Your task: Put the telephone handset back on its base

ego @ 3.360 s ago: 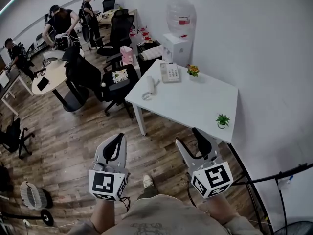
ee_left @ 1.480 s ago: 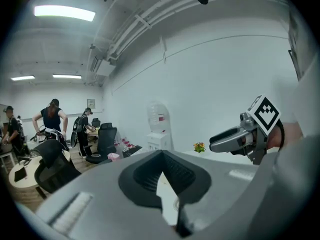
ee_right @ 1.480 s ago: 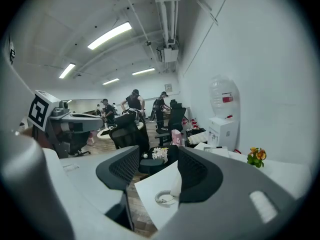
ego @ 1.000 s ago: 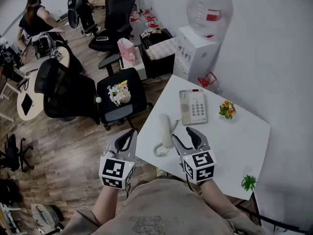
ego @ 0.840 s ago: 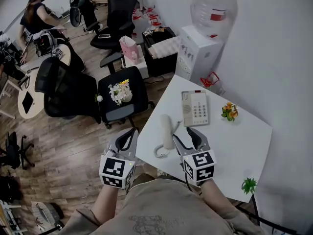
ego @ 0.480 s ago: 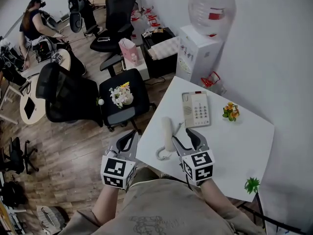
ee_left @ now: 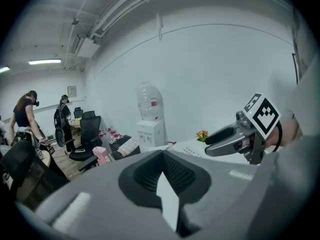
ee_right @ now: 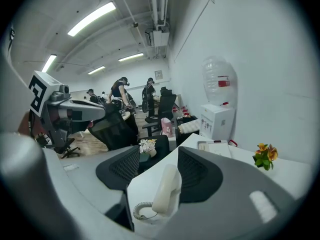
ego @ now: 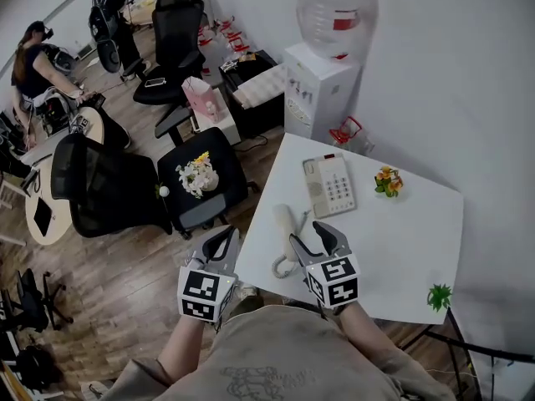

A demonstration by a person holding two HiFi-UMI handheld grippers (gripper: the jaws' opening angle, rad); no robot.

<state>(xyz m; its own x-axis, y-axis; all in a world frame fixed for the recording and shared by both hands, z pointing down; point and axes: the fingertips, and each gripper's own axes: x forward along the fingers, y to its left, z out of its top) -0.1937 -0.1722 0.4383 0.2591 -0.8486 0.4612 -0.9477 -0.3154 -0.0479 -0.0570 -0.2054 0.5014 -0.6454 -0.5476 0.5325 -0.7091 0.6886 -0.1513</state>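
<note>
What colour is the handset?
The handset is cream-white, lying on the white table; it shows best in the right gripper view.

The right gripper [ee_right: 159, 158] has its jaws spread wide, clamping nothing. Between them, on the near corner of the white table [ee_right: 292, 176], lies the cream handset [ee_right: 167, 188], closer to the right jaw, its coiled cord [ee_right: 142, 210] curling at the near end. Farther along the table sits the telephone base [ee_right: 215, 146], with orange flowers [ee_right: 264, 155] to its right. A water dispenser [ee_right: 218, 120] stands beyond. The left gripper [ee_right: 67, 113] hangs at the left.
</note>
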